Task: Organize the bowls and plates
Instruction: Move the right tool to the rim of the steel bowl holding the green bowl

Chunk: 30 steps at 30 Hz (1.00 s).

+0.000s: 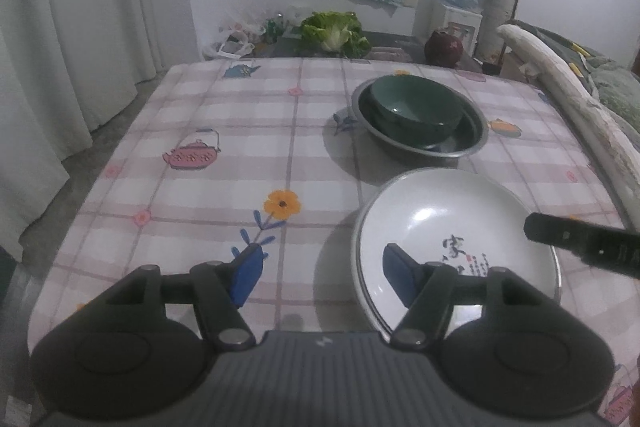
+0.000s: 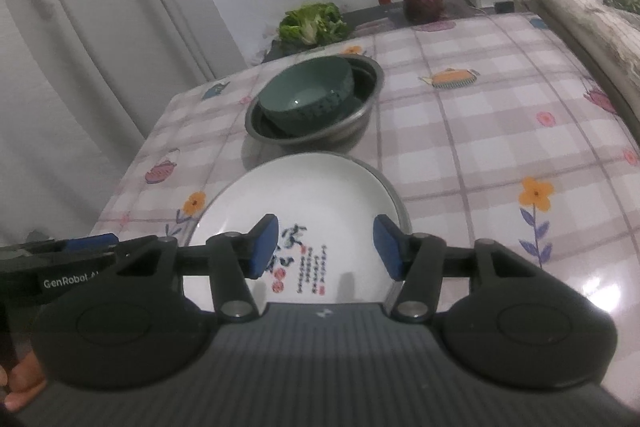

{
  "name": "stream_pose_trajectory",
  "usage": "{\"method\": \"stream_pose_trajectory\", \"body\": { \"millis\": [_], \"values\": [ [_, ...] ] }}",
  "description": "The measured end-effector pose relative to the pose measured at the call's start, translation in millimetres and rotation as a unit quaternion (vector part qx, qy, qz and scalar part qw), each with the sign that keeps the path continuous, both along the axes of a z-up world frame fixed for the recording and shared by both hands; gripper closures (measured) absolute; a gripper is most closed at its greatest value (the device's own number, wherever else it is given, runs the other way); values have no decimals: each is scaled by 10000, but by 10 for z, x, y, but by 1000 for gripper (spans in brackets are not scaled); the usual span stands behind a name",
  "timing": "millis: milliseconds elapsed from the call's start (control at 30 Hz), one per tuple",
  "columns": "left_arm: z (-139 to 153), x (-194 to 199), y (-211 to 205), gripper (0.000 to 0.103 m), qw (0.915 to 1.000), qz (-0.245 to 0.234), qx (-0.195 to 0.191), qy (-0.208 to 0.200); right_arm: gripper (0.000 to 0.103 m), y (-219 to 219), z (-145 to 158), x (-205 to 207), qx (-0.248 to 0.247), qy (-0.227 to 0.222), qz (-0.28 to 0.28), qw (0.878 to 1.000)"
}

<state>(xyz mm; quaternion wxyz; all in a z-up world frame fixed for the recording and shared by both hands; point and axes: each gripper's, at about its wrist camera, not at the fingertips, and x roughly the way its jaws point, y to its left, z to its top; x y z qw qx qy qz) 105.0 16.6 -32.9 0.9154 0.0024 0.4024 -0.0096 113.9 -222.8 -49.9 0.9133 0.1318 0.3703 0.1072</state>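
A: How did the tongs stand?

B: Both were released. The left gripper (image 1: 316, 275) had its blue pads (image 1: 248, 273) apart and pressing on nothing, one pad over the cloth, the other over the rim of the white plate (image 1: 440, 223). The right gripper (image 2: 326, 247) hung over that same plate (image 2: 316, 195), jaws spread, nothing between them but air above the painted glaze.

A: And where did the plate lie?

B: In the left view it sat at about four o'clock from centre, on the checked tablecloth (image 1: 240, 155). A grey metal rim showed just under its edge, so I judged it was resting on a second dish; I could not tell more of that one.

A: How would it handle?

B: Glazed ceramic by the look: stiff, fairly heavy, slick, and likely to chip if dropped. I would take it at the rim, one pad above and one below, near the six o'clock edge.

A: What else, counted?

B: One green bowl (image 1: 416, 111) nested inside one metal basin (image 1: 472, 143), at about one o'clock from the plate in the left view and touching nothing else. So: one white plate, one hidden dish beneath, one bowl, one basin. The bowl looked equally hard and brittle; the basin, light and dent-proof.
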Motion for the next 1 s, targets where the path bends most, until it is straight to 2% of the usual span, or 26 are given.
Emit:
{"method": "stream_pose_trajectory", "body": {
  "millis": [300, 533, 700, 867, 1000],
  "values": [
    [39, 178, 47, 35, 9999, 83, 73, -75, 50, 54, 107, 242, 14, -136, 171, 9998],
    [7, 406, 73, 36, 9998, 39, 5, -191, 50, -29, 126, 460, 73, -155, 81, 9998],
    [-5, 682, 99, 37, 9990, -131, -358, -223, 50, -196, 109, 668, 188, -133, -173, 9996],
    [-23, 1009, 51, 44, 9975, -214, -596, -315, 50, -381, 70, 943, 429, -82, -278, 9987],
    [-112, 1303, 18, 51, 9962, -172, -827, -199, 50, -458, -11, 1203, 494, -4, -327, 9982]
  ]
}}
